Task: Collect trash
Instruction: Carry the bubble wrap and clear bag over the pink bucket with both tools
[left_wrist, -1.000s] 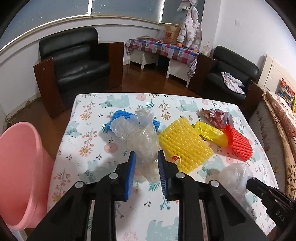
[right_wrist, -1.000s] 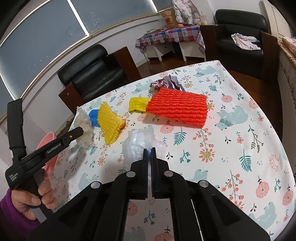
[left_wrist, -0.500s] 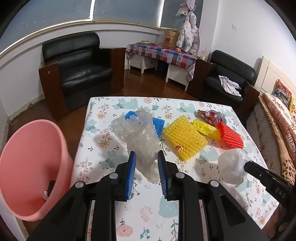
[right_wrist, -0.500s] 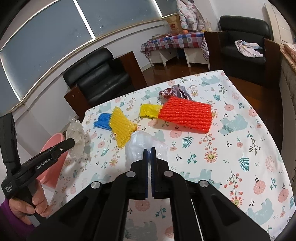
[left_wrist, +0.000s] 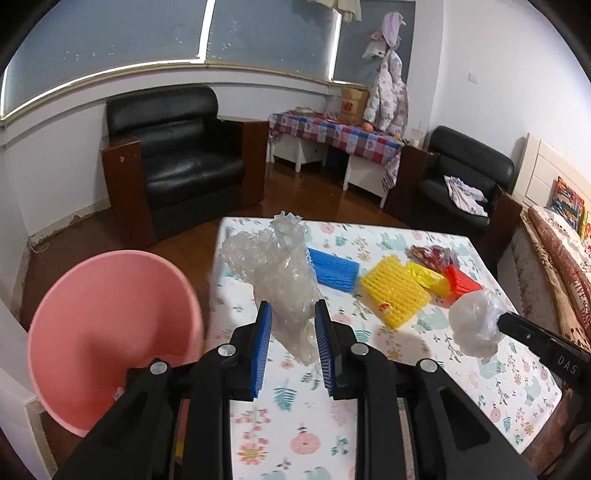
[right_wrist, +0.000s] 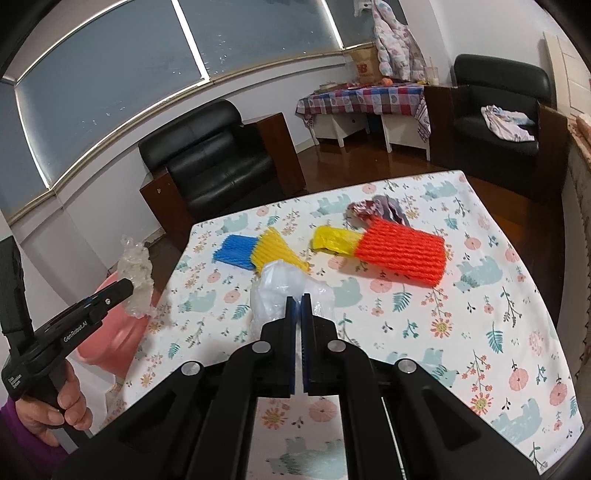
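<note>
My left gripper (left_wrist: 292, 314) is shut on a crumpled clear plastic wrap (left_wrist: 277, 266) and holds it in the air over the table's left edge, beside the pink bin (left_wrist: 107, 332). My right gripper (right_wrist: 298, 301) is shut on a white plastic bag (right_wrist: 280, 291), lifted above the table; the same bag (left_wrist: 474, 325) shows in the left wrist view. On the floral tablecloth (right_wrist: 480, 332) lie a blue foam net (right_wrist: 236, 249), a yellow foam net (right_wrist: 275, 251), a yellow wrapper (right_wrist: 332, 240), a red foam net (right_wrist: 402, 254) and a crumpled foil wrapper (right_wrist: 376, 208).
The pink bin stands on the floor left of the table, with some scraps inside. A hand in a purple sleeve (right_wrist: 55, 410) grips the left tool. Black armchairs (left_wrist: 184, 158) and a side table with a checked cloth (left_wrist: 332, 133) stand beyond the table.
Both grippers have risen and pulled back from the table with their loads. The left one has carried the clear wrap leftward, toward the pink bin, which now fills more of its view.
</note>
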